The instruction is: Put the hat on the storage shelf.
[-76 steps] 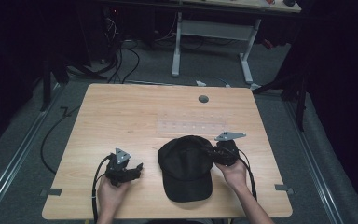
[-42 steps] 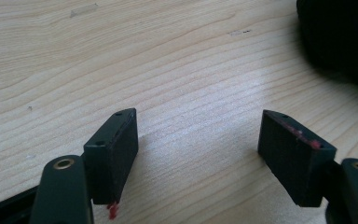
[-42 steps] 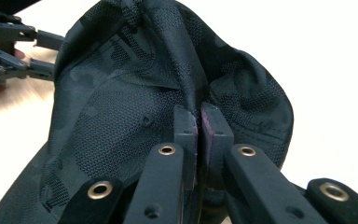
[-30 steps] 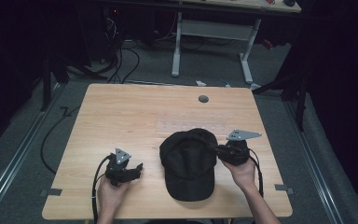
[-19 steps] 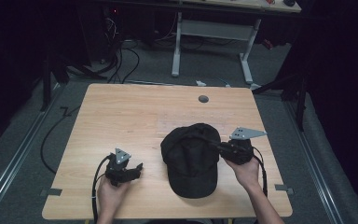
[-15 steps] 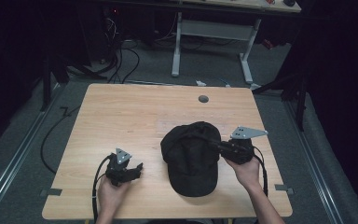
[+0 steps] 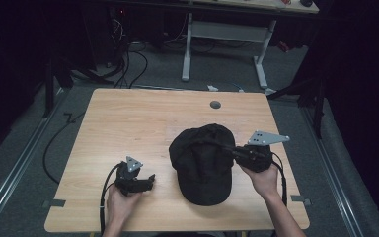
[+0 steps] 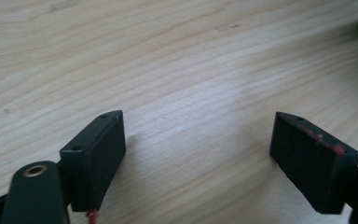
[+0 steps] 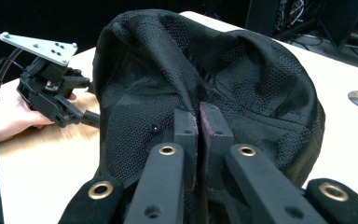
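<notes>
A black mesh cap [image 7: 202, 165] lies on the wooden table [image 7: 143, 118], right of centre, brim toward the near edge. My right gripper [image 7: 229, 150] comes in from the right and is shut on a fold of the cap's crown [image 9: 242, 79], with the pads [image 9: 186, 123] pinching the fabric and holding that side up. Left of the cap, my left gripper [image 7: 150, 178] rests low over the table. Its jaws have just been opening, and bare wood shows between them in the left gripper view [image 8: 198, 135].
A round cable hole [image 7: 215, 104] sits near the table's far edge. Beyond the table stand a white desk frame [image 7: 227, 32] and loose cables [image 7: 128, 54] on the floor. Bare wood stretches across the left and far parts of the table.
My right gripper has risen a little with the cap's crown in it, bunching the fabric up and to the right. The left hand has stayed in place.
</notes>
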Tool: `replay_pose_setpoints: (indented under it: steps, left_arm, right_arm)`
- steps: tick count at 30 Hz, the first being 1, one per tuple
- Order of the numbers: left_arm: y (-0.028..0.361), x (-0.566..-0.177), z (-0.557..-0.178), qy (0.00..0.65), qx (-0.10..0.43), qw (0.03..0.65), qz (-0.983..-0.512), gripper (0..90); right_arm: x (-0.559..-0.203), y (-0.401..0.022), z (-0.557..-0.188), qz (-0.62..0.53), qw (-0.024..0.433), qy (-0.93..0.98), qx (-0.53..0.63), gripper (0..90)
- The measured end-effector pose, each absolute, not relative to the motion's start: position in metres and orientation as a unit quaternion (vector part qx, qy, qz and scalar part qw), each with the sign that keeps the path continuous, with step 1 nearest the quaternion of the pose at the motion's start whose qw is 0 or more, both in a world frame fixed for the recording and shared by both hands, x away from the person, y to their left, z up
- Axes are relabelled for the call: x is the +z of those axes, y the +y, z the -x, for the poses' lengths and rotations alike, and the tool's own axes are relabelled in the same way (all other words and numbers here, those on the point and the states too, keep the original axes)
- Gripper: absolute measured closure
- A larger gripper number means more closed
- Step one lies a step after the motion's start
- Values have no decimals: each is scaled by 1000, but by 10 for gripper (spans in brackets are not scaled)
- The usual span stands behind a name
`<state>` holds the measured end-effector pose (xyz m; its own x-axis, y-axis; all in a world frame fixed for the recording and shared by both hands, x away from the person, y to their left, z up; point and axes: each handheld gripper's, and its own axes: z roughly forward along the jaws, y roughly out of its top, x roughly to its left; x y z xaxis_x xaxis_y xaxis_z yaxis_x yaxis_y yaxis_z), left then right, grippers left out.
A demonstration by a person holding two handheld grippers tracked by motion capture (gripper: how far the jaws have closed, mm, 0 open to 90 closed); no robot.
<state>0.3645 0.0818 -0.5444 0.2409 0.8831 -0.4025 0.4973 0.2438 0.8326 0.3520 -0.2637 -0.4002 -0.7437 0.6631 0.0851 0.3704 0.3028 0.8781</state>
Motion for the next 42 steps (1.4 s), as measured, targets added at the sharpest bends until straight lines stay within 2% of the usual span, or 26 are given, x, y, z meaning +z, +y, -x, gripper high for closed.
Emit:
replay_pose_setpoints:
  steps: [4, 9, 17, 33, 42]
  left_arm:
    - [76, -535, -361, 582, 150, 530, -598, 206]
    - [70, -510, -350, 555, 79, 577, -594, 209]
    - [56, -487, -340, 520, -16, 601, -607, 190]
    - [41, -477, -342, 499, -66, 603, -619, 186]
    - [39, -475, -341, 489, -88, 610, -618, 271]
  right_arm:
    - [-397, -264, -351, -320, 151, 790, 501, 870]
    - [-391, -265, -351, -315, 151, 786, 510, 869]
    - [-388, -262, -353, -309, 155, 782, 519, 869]
    - [-387, -252, -353, -285, 148, 778, 540, 869]
    - [-386, -246, -351, -262, 145, 776, 555, 869]
